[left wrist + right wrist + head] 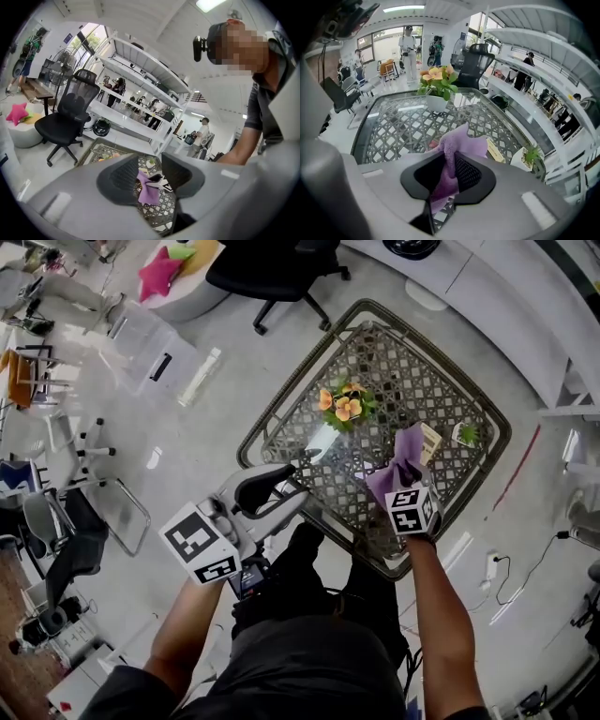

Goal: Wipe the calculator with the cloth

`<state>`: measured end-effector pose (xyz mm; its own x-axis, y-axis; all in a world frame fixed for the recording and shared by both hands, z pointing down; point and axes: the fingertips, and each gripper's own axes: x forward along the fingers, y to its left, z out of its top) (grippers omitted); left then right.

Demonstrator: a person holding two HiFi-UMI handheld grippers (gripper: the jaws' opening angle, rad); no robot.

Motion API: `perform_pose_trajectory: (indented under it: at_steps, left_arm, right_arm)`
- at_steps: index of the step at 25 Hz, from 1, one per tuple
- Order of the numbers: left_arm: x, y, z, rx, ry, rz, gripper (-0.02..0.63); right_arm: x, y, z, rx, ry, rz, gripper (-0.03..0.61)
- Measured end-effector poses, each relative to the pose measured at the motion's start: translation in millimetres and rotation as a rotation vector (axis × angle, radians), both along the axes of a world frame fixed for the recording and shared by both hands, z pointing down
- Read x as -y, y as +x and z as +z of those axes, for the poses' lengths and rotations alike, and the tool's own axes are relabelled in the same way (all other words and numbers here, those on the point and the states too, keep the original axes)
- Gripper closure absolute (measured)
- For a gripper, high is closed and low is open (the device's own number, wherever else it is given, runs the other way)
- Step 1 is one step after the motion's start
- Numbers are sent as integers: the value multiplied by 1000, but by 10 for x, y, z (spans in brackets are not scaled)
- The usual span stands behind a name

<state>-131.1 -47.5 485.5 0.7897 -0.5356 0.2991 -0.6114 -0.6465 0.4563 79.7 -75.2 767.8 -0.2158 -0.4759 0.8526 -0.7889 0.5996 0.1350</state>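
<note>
No writing, brand, number or sign is legible on anything in these views.

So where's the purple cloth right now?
In the head view the purple cloth is right of centre above the glass-topped table, pinched in the right claw, with the flower pot to its left.
</note>
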Motion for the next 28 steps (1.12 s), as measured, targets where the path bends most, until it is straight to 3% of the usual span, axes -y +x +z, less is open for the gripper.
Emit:
perform_pose_trajectory:
  at_steps: [16, 28]
  left_arm:
    - [-10, -19, -184, 2, 32, 16, 453]
    - [-23, -59, -323, 27, 52, 36, 453]
  right_arm:
    - [-292, 590, 105, -86, -62, 146, 515]
    - [-419, 1076, -64, -9, -155, 387, 510]
